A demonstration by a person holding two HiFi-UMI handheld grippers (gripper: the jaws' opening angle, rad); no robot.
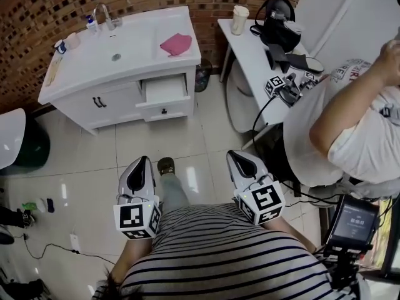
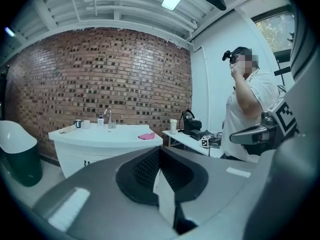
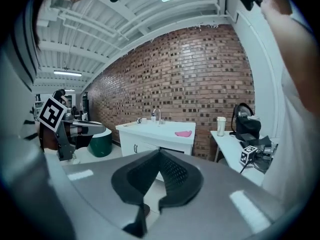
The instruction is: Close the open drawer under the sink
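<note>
Operator: a striped shirt (image 1: 231,261) fills the bottom of the head view, with one shoe (image 1: 165,165) planted between the two tools.
Left gripper (image 1: 142,162): held close to the torso and well apart from the vanity (image 1: 115,105). Its jaws are pressed together at the tips with nothing between them.
Right gripper (image 1: 238,155): level with its partner and just as far from the vanity. Its jaws are likewise clenched on nothing.
Floor (image 1: 156,139): pale glossy tiles run from the operator's shoe to the foot of the vanity.
Bystander (image 1: 356,142): a person in a white shirt, one arm raised, stands on the far side of the side table (image 1: 247,55) from the vanity.
Green bin (image 1: 28,149): sits at the vanity's faucet end.
Drawer (image 1: 164,92): pulled out of the vanity front at the end nearest the side table, white interior showing, with neither tool near it.
Vanity: white, with two dark door handles (image 1: 99,102) just beside the drawer.
Sink (image 1: 134,45): set in the vanity top, with a faucet (image 1: 103,16) at its back edge and a pink cloth (image 1: 176,44) lying above the drawer.
Side table: stands just beside the vanity's drawer end and carries a paper cup (image 1: 239,19) and black gear (image 1: 278,27).
Brick wall (image 1: 62,5): rises directly behind the vanity.
</note>
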